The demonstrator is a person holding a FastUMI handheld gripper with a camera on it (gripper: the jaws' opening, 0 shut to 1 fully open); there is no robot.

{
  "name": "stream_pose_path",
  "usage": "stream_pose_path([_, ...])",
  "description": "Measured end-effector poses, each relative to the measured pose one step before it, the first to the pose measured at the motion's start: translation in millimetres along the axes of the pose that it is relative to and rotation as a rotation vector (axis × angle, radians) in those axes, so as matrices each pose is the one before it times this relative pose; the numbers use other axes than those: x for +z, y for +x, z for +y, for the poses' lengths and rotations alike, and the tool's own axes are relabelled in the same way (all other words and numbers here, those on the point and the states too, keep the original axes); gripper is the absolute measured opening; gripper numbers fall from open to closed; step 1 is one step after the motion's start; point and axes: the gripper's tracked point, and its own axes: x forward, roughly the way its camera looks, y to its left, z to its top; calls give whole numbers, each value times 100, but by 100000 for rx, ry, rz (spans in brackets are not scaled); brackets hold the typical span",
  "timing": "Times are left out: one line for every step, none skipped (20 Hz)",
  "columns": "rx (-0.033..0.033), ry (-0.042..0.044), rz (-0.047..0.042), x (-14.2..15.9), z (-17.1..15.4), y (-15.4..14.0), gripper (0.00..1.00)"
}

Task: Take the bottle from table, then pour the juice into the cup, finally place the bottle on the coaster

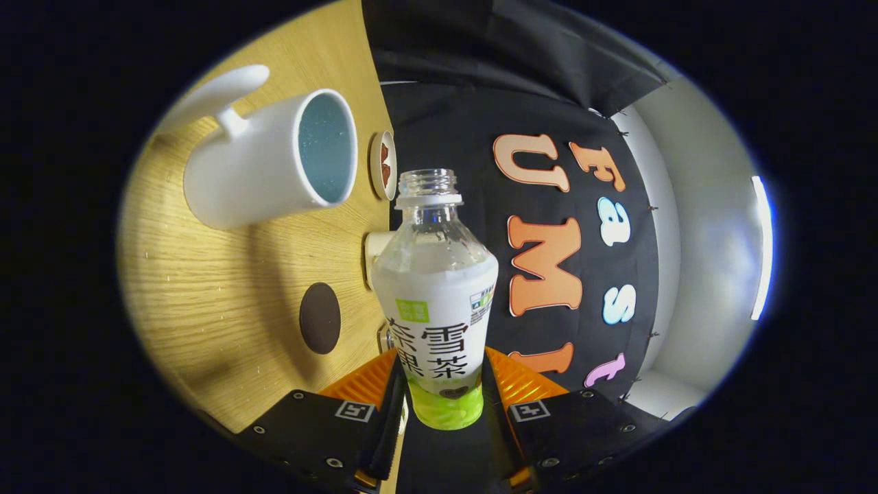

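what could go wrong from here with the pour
1. The bottle is uncapped and tipped sideways in the tool, with its mouth short of the white cup, so juice could spill on the wooden table.
2. The fingers grip near the bottle's base, so it might pivot or slip.
3. The dark coaster sits close to the cup, so a swing could clip it.

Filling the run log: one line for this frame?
phase: pour approach | tool: shut on bottle | bottle: uncapped, tipped toward cup | cup: upright on table | coaster: bare, near tool
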Motion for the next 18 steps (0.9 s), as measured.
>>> stream_pose_path([-469, -1267, -196, -56, -67, 110, 57])
stream_pose_path([-520, -1023, -76, 64, -153, -52, 57])
stream_pose_path([-405, -845, -177, 4, -83, 41, 57])
stream_pose_path([-431, -850, -350, 72, -100, -59, 57])
stream_pose_path([-502, -1070, -261, 18, -79, 123, 57])
stream_pose_path([-429, -875, -165, 86, -146, 95, 57])
stream_pose_path([21, -496, -113, 49, -20, 135, 57])
stream_pose_path([-156, -590, -205, 68, -106, -21, 57])
stream_pose_path([-100, -347, 142, -87, -17, 19, 57])
stream_pose_path([-153, -392, -37, -25, -102, 19, 57])
stream_pose_path([-366, -306, 194, 58, -86, 19, 57])
stream_pose_path([-183, -362, -54, -23, -51, 39, 57])
stream_pose_path([-319, -437, -12, 32, -221, 80, 57])
stream_pose_path([-440, -578, -106, -19, -126, -7, 57])
stream_pose_path([-374, -604, -101, 3, -64, 54, 57])
stream_pose_path([-274, -541, -1, 23, -125, -33, 57])
stream_pose_path([-209, -328, -86, 2, -93, 5, 57])
stream_pose_path([-222, -360, 17, 10, -8, -52, 57])
